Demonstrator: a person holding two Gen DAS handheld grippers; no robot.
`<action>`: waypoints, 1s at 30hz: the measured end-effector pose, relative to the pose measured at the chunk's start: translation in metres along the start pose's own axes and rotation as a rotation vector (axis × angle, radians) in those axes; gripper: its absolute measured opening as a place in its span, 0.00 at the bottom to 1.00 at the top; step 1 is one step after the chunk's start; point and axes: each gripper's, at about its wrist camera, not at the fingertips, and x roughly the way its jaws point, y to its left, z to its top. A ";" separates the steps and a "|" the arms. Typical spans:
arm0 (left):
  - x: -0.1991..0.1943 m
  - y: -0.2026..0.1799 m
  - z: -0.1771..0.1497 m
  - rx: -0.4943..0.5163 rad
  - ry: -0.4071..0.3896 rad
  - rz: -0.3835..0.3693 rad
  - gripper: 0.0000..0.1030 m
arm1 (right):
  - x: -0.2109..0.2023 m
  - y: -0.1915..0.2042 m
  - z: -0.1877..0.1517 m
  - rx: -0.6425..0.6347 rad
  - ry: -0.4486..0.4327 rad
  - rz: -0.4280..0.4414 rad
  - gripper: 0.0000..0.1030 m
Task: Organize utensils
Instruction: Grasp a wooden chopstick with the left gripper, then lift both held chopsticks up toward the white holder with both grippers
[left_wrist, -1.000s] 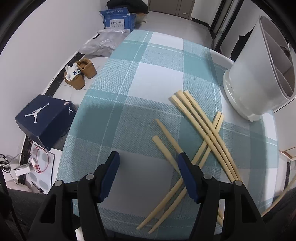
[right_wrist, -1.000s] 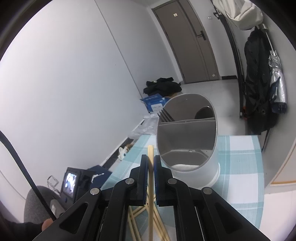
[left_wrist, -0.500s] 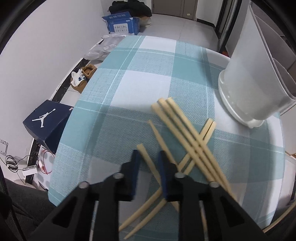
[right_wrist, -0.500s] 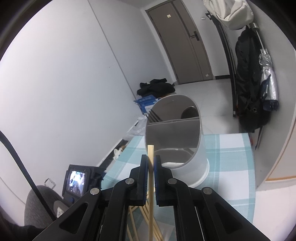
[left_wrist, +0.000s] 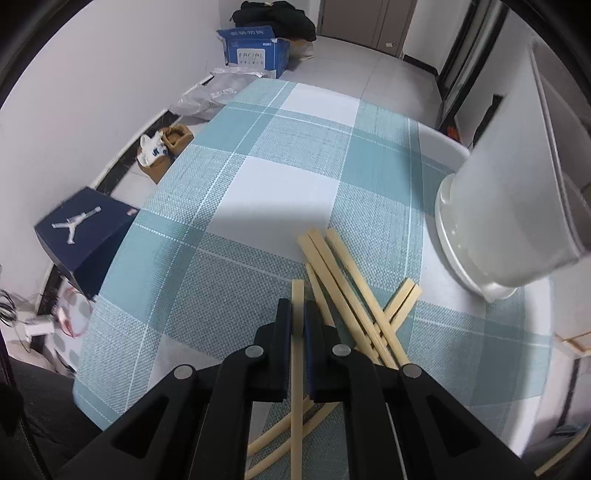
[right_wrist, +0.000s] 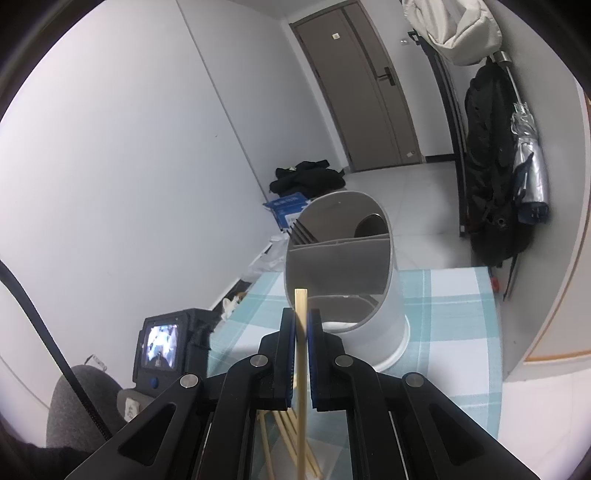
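Note:
In the left wrist view my left gripper (left_wrist: 297, 309) is shut on a pale wooden chopstick (left_wrist: 297, 295) just above the checked tablecloth (left_wrist: 258, 206). Several more chopsticks (left_wrist: 351, 295) lie crossed to its right. The white divided utensil holder (left_wrist: 509, 221) stands at the right edge. In the right wrist view my right gripper (right_wrist: 301, 320) is shut on another chopstick (right_wrist: 300, 306), held up in front of the holder (right_wrist: 340, 280), whose open compartments face me. Loose chopsticks (right_wrist: 284, 439) show on the cloth below the jaws.
A dark blue shoe box (left_wrist: 85, 236), brown shoes (left_wrist: 166, 147) and a blue carton (left_wrist: 255, 50) sit on the floor left of the table. A small camera with a lit screen (right_wrist: 162, 347) and a person's knee (right_wrist: 81, 402) are at the lower left. Coats hang at right (right_wrist: 495, 166).
My left gripper has gone from open to shut on one chopstick and shifted right toward the pile. The right gripper keeps its chopstick, and the holder now sits a little further right in its view.

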 end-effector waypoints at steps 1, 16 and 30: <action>-0.001 0.002 0.001 -0.010 -0.005 0.001 0.03 | -0.001 0.000 0.000 -0.002 -0.002 -0.001 0.05; -0.055 0.022 0.008 -0.101 -0.218 -0.175 0.03 | -0.007 0.010 -0.001 -0.062 -0.095 -0.050 0.05; -0.144 0.018 0.018 -0.040 -0.527 -0.383 0.03 | -0.028 0.020 0.011 -0.071 -0.207 -0.013 0.05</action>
